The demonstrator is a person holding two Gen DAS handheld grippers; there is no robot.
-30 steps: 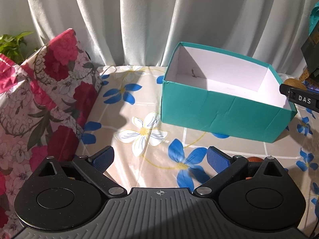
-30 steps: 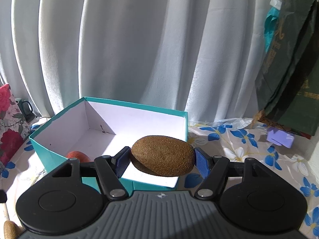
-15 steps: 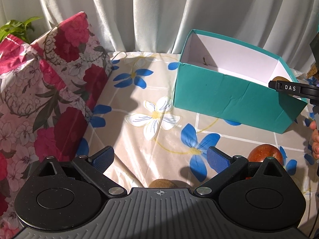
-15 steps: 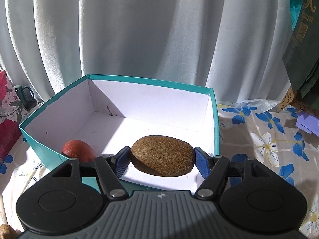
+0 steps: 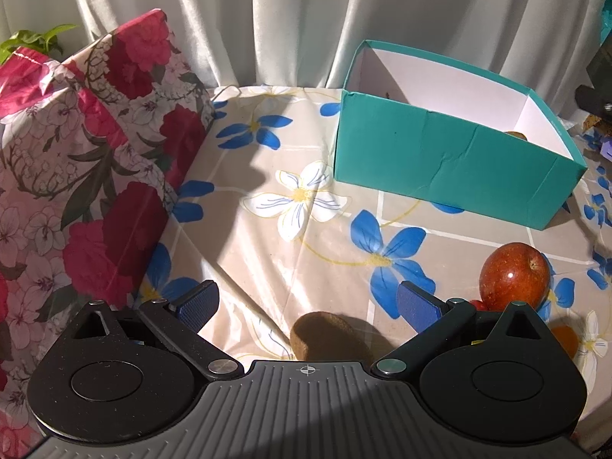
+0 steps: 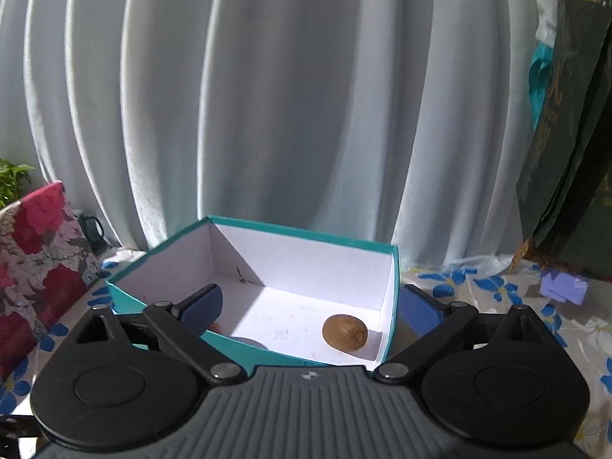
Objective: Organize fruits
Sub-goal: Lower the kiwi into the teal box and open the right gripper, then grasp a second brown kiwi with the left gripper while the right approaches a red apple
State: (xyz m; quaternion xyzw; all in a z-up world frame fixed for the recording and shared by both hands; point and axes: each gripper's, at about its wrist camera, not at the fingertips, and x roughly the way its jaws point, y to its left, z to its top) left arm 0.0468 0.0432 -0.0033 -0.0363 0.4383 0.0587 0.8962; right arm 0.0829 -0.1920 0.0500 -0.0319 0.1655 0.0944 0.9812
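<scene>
The left hand-held gripper (image 5: 308, 303) hangs wide and empty over the near part of the flowered surface (image 5: 267, 160), tilted steeply down. A brown kiwi (image 5: 323, 334) lies on the cloth just under it, between the two blue pads and toward the right one, half hidden behind the body. To take it well, I would lower until the pads stand at the fruit's widest part, centre it between them, then close gently; the skin is soft and the round shape could roll away under a lopsided squeeze. A red apple (image 5: 514, 276) sits just beyond the right pad, close enough to be nudged, so the descent should stay clear of it.

Farther right, the right hand-held gripper (image 6: 311, 304) hovers over the near wall of the teal box (image 6: 160, 279). Its jaws are opening, with nothing between them. A second kiwi (image 6: 345, 332) rests on the white floor of the box, in its near right corner, below and well apart from the pads. That hand should draw back without catching the rim.
</scene>
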